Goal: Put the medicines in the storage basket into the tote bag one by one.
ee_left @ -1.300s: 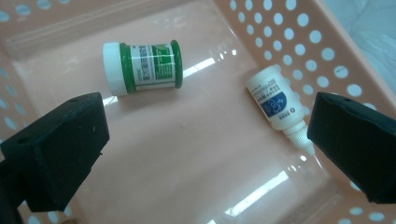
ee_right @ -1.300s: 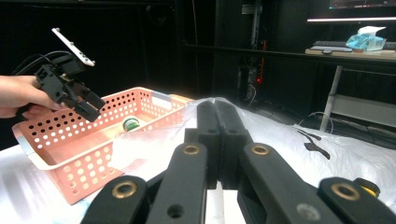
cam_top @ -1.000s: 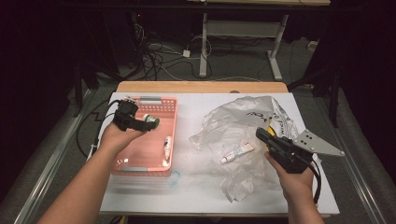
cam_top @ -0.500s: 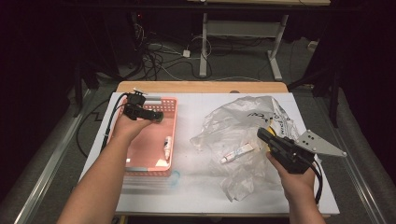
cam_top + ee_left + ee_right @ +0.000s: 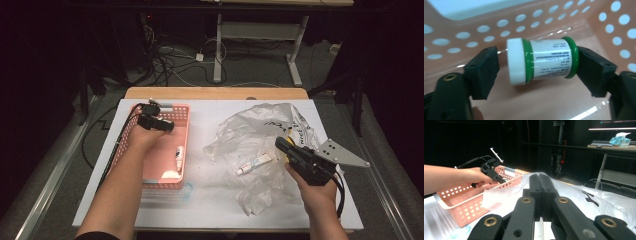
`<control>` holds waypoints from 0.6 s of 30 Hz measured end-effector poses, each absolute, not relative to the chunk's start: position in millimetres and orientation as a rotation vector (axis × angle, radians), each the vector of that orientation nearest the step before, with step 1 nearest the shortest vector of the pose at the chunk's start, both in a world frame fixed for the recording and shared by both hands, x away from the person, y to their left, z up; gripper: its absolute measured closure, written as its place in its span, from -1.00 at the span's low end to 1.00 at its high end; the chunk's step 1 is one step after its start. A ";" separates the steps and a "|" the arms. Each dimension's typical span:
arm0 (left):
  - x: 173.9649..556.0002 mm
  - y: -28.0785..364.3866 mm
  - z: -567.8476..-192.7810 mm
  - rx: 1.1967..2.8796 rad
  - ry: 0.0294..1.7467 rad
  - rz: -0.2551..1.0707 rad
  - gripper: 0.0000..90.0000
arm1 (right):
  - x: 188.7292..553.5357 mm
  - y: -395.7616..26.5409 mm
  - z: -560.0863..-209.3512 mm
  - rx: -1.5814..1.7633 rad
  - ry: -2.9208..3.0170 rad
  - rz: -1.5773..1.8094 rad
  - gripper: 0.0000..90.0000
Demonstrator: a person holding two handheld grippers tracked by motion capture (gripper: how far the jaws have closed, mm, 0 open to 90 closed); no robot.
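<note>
Reaching down into the pink basket (image 5: 181,111) at the far left of the counter (image 5: 210,200), the left gripper (image 5: 536,62) has a small jar (image 5: 542,60) lying on its side between its fingers (image 5: 482,72), white cap toward one pad and green base toward the other. Those fingers have just been closing: the pad at the base looks to be touching the jar, while a sliver of gap remains at the cap, so the jar is bracketed rather than pinched, and it seems to rest on the basket floor close to the perforated wall. Taking it end to end makes sense, since the flat cap and base give the pads something square to press on where the round side would roll away. In the high view the left gripper (image 5: 155,122) sits over the far end of the basket, away from a small tube (image 5: 178,155) lying further along the same basket. The right gripper (image 5: 540,192) has its fingers pressed together on nothing and hangs low over the crumpled clear plastic bag (image 5: 260,125), probably parked there so it stays out of the way. Another small tube (image 5: 254,164) lies on the bag just beside the right gripper (image 5: 290,150), likely the next thing to be dealt with. Judging by the layout, items are being moved between bag and basket.
</note>
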State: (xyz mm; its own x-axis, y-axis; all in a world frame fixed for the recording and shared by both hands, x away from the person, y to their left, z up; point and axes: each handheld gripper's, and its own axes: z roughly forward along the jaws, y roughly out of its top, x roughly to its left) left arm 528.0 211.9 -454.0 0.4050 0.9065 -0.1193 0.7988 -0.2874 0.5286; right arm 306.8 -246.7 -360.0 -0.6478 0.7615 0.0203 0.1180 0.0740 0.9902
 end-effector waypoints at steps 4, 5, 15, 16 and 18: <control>526.9 210.5 -454.9 2.159 1.454 0.284 -0.28 | 307.2 -246.5 -360.7 0.866 1.843 1.612 1.00; 526.5 210.5 -454.4 2.163 1.454 0.287 -0.27 | 307.1 -246.3 -360.6 0.863 1.845 1.612 1.00; 515.3 210.1 -447.9 2.158 1.445 0.248 -0.24 | 306.2 -246.0 -358.9 0.858 1.842 1.613 1.00; 513.6 210.3 -446.4 2.156 1.442 0.244 -0.24 | 305.9 -245.9 -358.7 0.866 1.841 1.617 1.00; 509.9 209.7 -442.7 2.165 1.432 0.244 -0.23 | 306.1 -246.3 -358.8 0.870 1.840 1.619 1.00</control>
State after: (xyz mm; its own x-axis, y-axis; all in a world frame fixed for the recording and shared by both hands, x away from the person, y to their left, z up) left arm 509.9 209.7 -442.7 0.4221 0.8964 -0.1354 0.8010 -0.2988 0.5187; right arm 306.1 -246.3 -358.8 -0.6496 0.7600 0.0223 0.1191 0.0728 0.9902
